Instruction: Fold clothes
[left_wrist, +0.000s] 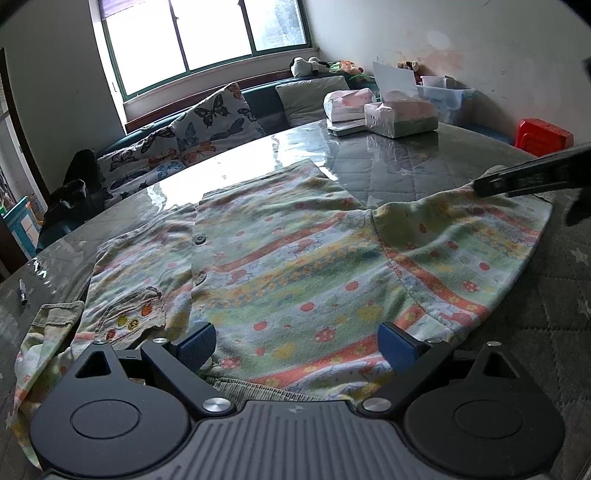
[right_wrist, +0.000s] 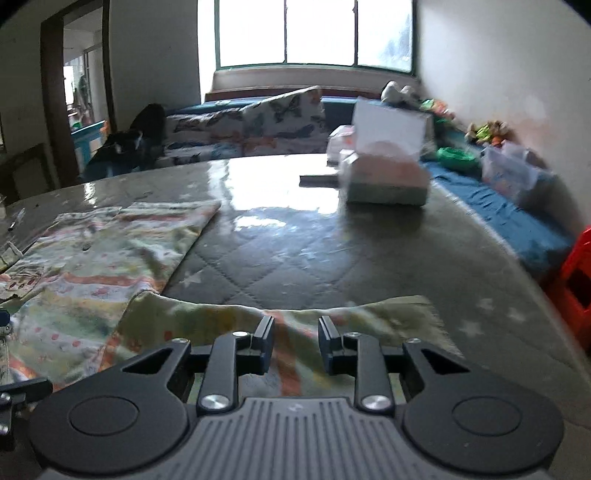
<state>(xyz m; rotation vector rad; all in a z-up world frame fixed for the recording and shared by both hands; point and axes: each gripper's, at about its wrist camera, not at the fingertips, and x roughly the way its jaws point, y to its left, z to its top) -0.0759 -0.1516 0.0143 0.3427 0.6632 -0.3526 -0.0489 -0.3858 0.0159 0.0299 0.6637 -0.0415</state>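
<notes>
Left wrist view first: my left claw (left_wrist: 297, 345) stands spread wide, its blue pads hovering over the near hem of the striped shirt (left_wrist: 295, 266), nothing pinched between them. The shirt lies spread on the tabletop (left_wrist: 399, 162) straight ahead of this claw, buttons running up its middle, a small pocket (left_wrist: 136, 317) just off to the claw's left. Far to the claw's right, my right claw (left_wrist: 480, 186) sits at the sleeve's end (left_wrist: 517, 206). Beyond the shirt, tissue packs (left_wrist: 400, 118) sit at the tabletop's far side.

Now the right wrist view, a bit blurred: my right claw (right_wrist: 296, 341) is parted a little, pads clear of the cloth, with the sleeve (right_wrist: 288, 325) lying flat beneath and between them. The shirt's body (right_wrist: 110, 251) stretches away ahead and to the left of this claw; bare quilted tabletop (right_wrist: 295, 258) lies straight ahead.
</notes>
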